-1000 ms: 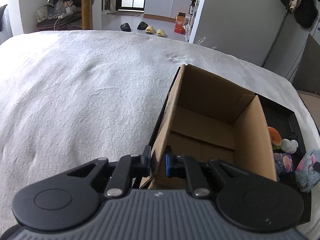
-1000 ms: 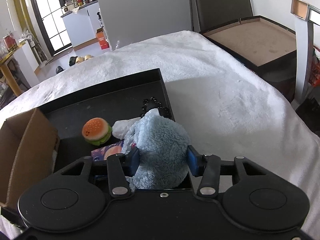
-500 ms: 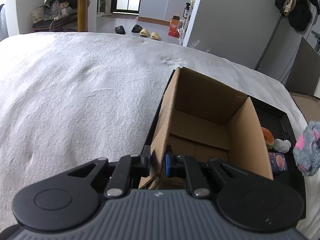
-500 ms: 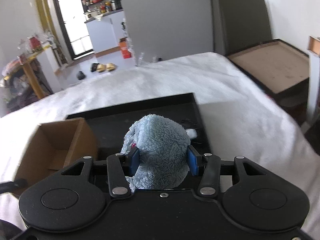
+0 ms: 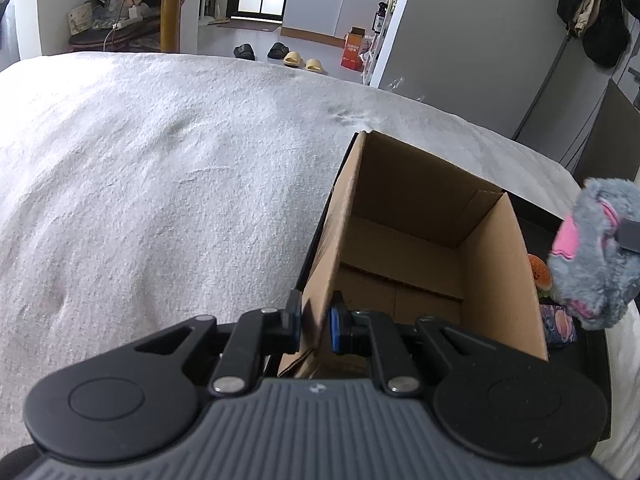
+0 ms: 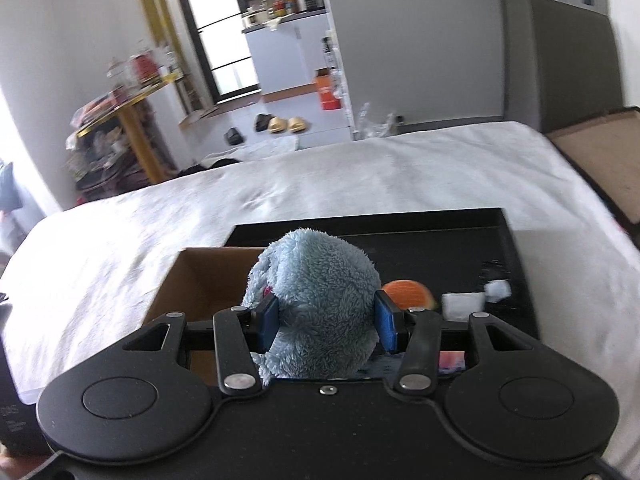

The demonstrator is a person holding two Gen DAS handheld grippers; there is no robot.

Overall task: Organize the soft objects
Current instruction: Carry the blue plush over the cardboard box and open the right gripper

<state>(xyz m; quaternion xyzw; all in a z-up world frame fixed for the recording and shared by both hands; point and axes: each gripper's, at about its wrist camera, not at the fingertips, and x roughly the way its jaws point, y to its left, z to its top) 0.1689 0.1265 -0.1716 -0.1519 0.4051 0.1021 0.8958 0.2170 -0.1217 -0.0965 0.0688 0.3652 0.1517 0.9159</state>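
Left gripper [image 5: 314,322] pinched on the near left wall of the cardboard box [image 5: 424,248], one blue pad outside the wall, the other inside. Box upright and open-topped, nothing visible on its brown floor, standing at the left end of the black tray [image 6: 440,232] on the white blanket [image 5: 160,180]. Right gripper [image 6: 327,322] clamped on the blue plush toy [image 6: 316,300], blue pads sunk into the fur on both sides, the toy raised clear of the tray. From the left wrist view, same plush [image 5: 596,256] hanging at the right edge, grey-blue fur with pink patches, above the tray and just beside the box's right wall, not inside the box. On the tray to the right of the box: hamburger toy [image 6: 408,292], a white soft piece [image 6: 464,302] beside it, and a small purple packet [image 5: 558,324] near the front rim. Further back, a dark beaded item on the tray, blurred. Beyond the bed, slippers [image 5: 298,60] on the floor and an orange carton [image 5: 354,48] by the cabinet.
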